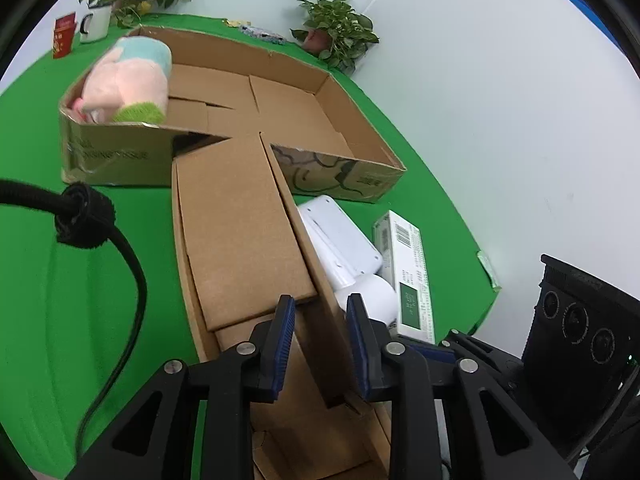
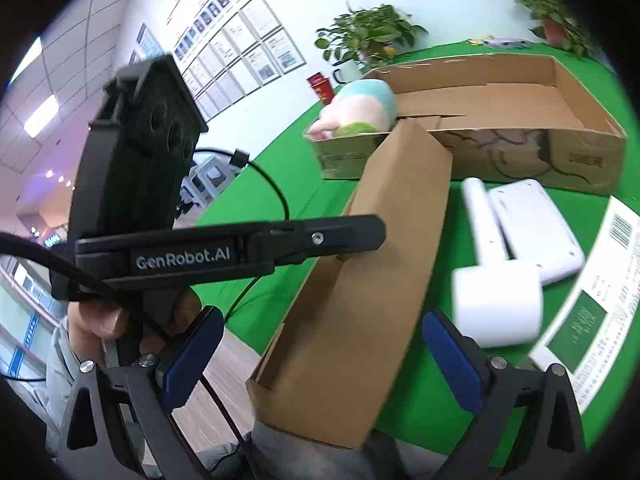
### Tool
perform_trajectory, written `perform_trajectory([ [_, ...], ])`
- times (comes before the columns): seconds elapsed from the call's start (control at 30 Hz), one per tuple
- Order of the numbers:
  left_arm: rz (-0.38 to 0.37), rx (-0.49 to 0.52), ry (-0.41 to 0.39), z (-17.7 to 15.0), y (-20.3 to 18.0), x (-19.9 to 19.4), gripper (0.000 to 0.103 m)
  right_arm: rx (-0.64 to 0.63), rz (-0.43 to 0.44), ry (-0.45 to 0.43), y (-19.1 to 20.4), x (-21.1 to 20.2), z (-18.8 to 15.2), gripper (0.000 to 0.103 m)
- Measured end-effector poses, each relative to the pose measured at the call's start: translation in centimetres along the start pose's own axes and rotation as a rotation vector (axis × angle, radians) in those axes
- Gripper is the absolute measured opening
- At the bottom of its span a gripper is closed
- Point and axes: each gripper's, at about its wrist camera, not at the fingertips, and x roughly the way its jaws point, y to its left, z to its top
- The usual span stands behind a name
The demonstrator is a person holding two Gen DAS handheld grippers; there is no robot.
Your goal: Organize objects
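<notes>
A long narrow brown cardboard box (image 1: 240, 232) lies on the green table, its open top up. My left gripper (image 1: 320, 344) is shut on the box's right side wall, one blue pad inside and one outside. In the right wrist view the same box (image 2: 360, 300) runs away from me, with the left gripper's finger (image 2: 348, 232) hooked over its wall. My right gripper (image 2: 324, 356) is open and wide, its pads standing clear on either side of the box's near end. A pink, blue and green plush toy (image 1: 128, 80) sits in the left corner of a big shallow cardboard tray (image 1: 360, 140).
A white handheld device (image 2: 532, 224) with a white cylinder end (image 2: 496, 304) lies right of the long box, beside a white-and-green carton (image 2: 592, 308) with a barcode. Two potted plants (image 1: 336, 28), a mug (image 1: 94, 24) and a red box (image 1: 64, 36) stand at the table's back. A black cable (image 1: 132, 264) hangs left.
</notes>
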Motion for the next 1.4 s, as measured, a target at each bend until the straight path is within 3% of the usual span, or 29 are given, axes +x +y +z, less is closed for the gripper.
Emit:
perform_trajectory([
  [0.23, 0.066, 0.003, -0.017, -0.5, -0.1, -0.2, 0.026, 0.022, -0.064, -0.017, -1.7, -0.3, 0.6, 0.1],
  [0.37, 0.192, 0.0, -0.039, -0.8, 0.7, -1.3, 0.051, 0.04, -0.088, -0.035, -2.9, -1.2, 0.1, 0.095],
  [0.4, 0.228, 0.004, -0.047, -1.1, 1.0, -1.6, 0.051, 0.046, -0.088, -0.039, -3.1, -1.3, 0.2, 0.089],
  [0.53, 0.261, -0.015, -0.031, -1.9, 2.1, -1.4, 0.051, -0.025, -0.163, -0.014, -2.5, -0.5, 0.1, 0.061],
  [0.7, 0.242, -0.072, -0.013, -2.7, 3.6, -0.3, 0.051, -0.145, -0.234, 0.01, -0.2, 1.0, 0.1, 0.044],
  [0.83, 0.227, -0.079, -0.016, -3.0, 4.4, -0.6, 0.051, -0.164, -0.254, 0.007, 0.7, 1.7, 0.0, 0.042],
  [1.0, 0.22, -0.078, -0.012, -3.5, 4.9, -1.4, 0.048, -0.16, -0.186, 0.02, 1.1, 2.2, 0.1, 0.043],
  [1.17, 0.242, -0.095, 0.006, -3.4, 5.3, -0.7, 0.042, -0.139, -0.251, 0.021, 0.3, 3.3, 0.5, 0.043],
  [1.3, 0.239, -0.104, 0.024, -3.4, 5.7, 0.1, 0.038, -0.123, -0.271, 0.072, -0.5, 4.6, 0.4, 0.042],
  [1.4, 0.23, -0.11, 0.026, -3.4, 5.8, 0.4, 0.03, -0.139, -0.287, 0.093, -0.3, 5.2, 0.2, 0.032],
])
